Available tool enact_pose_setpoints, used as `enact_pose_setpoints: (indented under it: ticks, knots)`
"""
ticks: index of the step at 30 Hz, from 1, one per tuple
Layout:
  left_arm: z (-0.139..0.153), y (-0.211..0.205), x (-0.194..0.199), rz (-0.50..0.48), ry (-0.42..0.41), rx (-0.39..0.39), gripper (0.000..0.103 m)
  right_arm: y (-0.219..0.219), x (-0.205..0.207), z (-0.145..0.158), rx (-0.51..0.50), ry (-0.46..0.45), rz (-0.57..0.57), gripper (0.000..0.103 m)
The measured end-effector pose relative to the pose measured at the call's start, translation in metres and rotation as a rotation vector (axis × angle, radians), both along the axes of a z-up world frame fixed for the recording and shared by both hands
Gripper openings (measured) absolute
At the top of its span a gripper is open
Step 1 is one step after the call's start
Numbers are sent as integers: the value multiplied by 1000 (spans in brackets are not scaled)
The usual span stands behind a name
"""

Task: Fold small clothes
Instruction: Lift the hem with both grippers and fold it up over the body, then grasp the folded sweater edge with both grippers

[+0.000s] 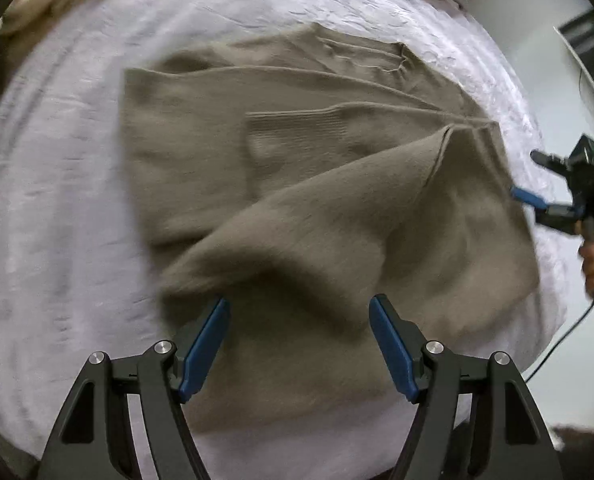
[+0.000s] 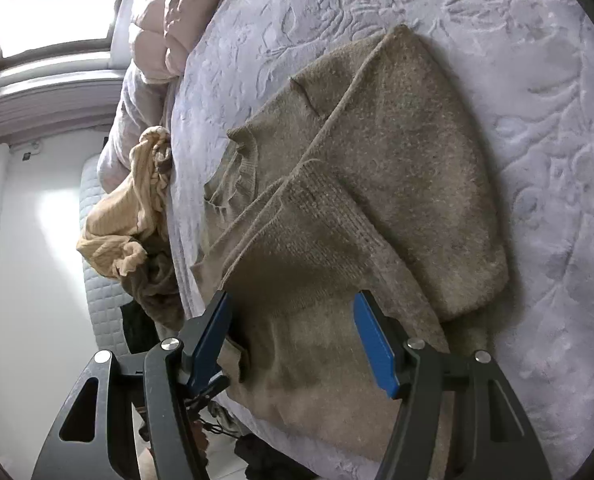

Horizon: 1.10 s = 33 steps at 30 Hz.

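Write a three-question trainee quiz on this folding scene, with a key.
1. True or false: the left gripper is clamped on the sweater.
2. The sweater lies on: A) a wooden table B) a white bedspread C) a tiled floor.
3. Fill in: past the bed's edge, in the right wrist view, a heap of ____ knit cloth sits beside the bedspread.

Key: 1 false, its jaws stand open over the sweater. 2 B. 3 yellow.
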<state>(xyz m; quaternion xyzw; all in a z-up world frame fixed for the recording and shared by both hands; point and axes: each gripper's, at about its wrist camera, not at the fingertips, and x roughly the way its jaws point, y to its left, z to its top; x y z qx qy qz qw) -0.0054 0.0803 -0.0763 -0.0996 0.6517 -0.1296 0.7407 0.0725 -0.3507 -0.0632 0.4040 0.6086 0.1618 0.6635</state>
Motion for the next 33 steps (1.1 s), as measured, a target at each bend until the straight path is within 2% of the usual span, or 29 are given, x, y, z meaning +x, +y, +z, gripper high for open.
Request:
enact_pose_setpoints:
  ticks: [4, 8, 10, 13, 17, 20, 23, 24, 25, 26, 27, 30, 33]
  knots:
    - [-6, -15, 30, 54, -49, 38, 73, 8, 14, 12, -103, -40, 56, 68]
    - [30, 20, 63, 233, -183, 72, 73, 11, 22, 33, -223, -115, 122, 68]
    - [44, 33, 70, 254, -222, 73, 73, 10, 25, 37, -272, -138, 160, 68]
    - [47, 42, 75, 185, -206, 115, 73, 11, 29, 33, -316, -141, 211, 68]
    - [18, 30, 72, 52, -124, 192, 73, 15, 34, 20, -359, -130, 273, 68]
    - [-7, 21, 76, 20, -69, 184, 73, 19, 36, 9, -390, -122, 320, 68]
    - [-15, 16, 80, 18, -67, 180, 72, 26, 36, 3, -421, -132, 366, 67]
    - [-13, 14, 80, 13, -82, 176, 66, 30, 35, 3, -435, -142, 381, 64]
    - [-12, 12, 79, 4, -92, 175, 39, 36, 33, 5, -467, -158, 412, 35]
    - [-12, 10, 78, -11, -87, 170, 15, 42, 32, 6, -493, -168, 443, 6]
    - [-11, 8, 76, -21, -84, 158, 9, 47, 29, 9, -531, -180, 468, 6]
    - [5, 8, 68, -26, -120, 118, 9, 54, 18, 29, -570, -262, 480, 6]
    - [36, 20, 58, 33, -181, 45, 9, 49, 12, 65, -571, -335, 425, 6]
